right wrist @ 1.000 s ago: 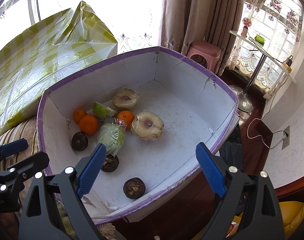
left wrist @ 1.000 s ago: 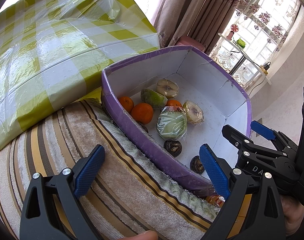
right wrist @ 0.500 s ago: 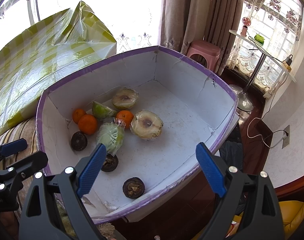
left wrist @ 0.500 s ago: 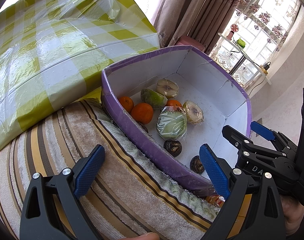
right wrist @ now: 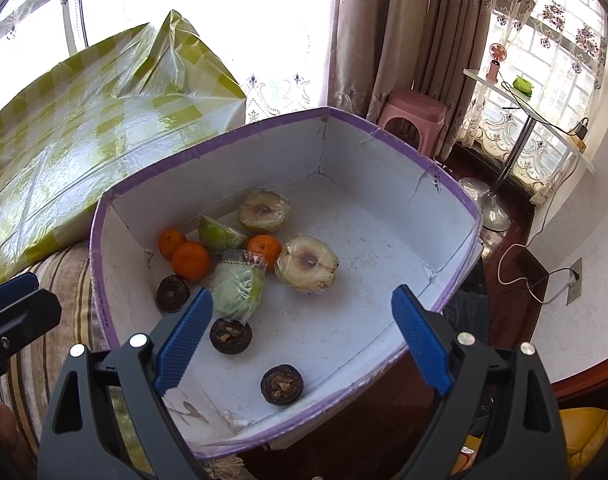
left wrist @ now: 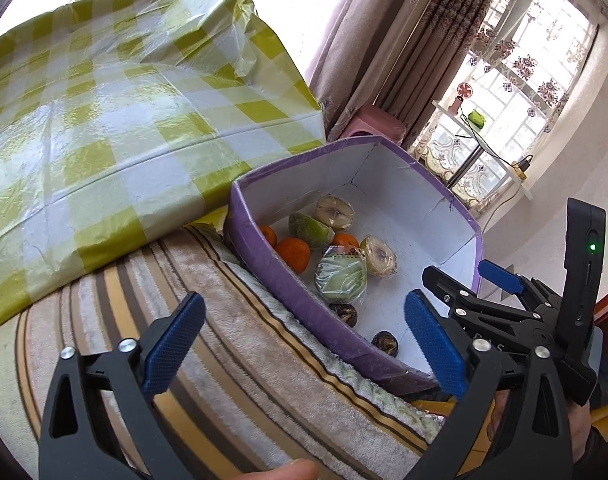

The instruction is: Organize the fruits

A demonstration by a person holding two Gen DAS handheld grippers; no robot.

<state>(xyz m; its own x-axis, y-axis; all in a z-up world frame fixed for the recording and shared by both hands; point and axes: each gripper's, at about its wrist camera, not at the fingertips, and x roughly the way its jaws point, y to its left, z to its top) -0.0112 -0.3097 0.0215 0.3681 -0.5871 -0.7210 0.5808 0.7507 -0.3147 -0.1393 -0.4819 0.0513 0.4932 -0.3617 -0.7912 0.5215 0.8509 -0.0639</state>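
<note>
A purple-edged white cardboard box (right wrist: 403,148) (left wrist: 264,264) holds the fruit. In it lie small oranges (right wrist: 190,261), a green wedge in film (right wrist: 218,234), two wrapped halved fruits (right wrist: 307,264) (right wrist: 264,211), a wrapped green piece (right wrist: 238,290) and three dark round fruits (right wrist: 282,384) (right wrist: 230,335) (right wrist: 172,293). My right gripper (right wrist: 302,342) is open and empty above the box's near edge. My left gripper (left wrist: 304,344) is open and empty over the striped cloth (left wrist: 232,360), left of the box. The right gripper also shows in the left wrist view (left wrist: 499,296).
A big box wrapped in yellow-green checked plastic (left wrist: 124,120) stands behind and left of the fruit box. A pink stool (right wrist: 413,114), curtains, a small stand table (right wrist: 523,108) and a wall socket with cable (right wrist: 571,280) lie beyond, over dark wooden floor.
Both grippers have barely moved; the views shifted slightly. The fruit lies as before and both jaws stay open.
</note>
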